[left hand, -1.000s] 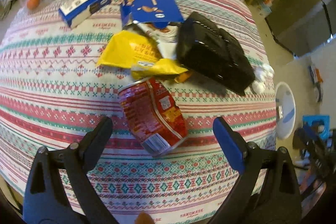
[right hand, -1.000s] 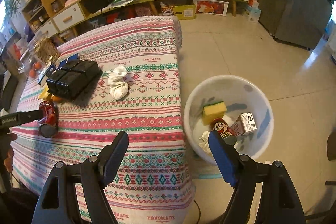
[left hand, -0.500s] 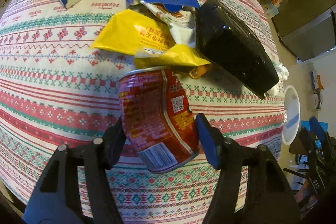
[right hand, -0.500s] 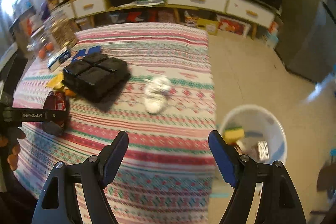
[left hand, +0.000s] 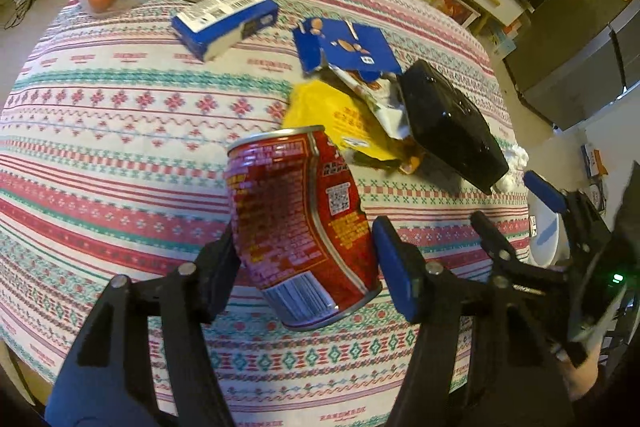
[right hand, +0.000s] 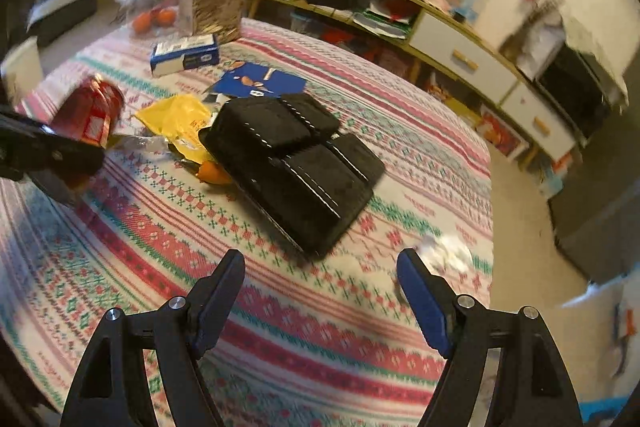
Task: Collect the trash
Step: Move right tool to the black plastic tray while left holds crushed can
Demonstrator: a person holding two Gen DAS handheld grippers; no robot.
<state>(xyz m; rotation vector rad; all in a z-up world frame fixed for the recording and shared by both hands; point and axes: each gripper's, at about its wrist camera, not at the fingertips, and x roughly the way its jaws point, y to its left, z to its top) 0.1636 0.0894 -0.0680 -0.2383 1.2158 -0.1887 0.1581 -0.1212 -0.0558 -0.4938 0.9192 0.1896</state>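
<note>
The red can (left hand: 298,223) between my left jaws is printed metal with a glossy sheen and a bare silvery rim. The cloth (left hand: 120,155) over the bench is woven and matt. The black tray (right hand: 296,163) is shiny moulded plastic, catching white glints. The yellow wrapper (left hand: 340,119) is crinkled glossy film, and the blue box (left hand: 224,21) looks like smooth printed card. My pads are matt blue.

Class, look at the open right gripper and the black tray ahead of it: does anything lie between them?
Nothing visible does. Between the right gripper and the black tray lies only bare tablecloth; the crumpled tissue sits off to one side.
</note>
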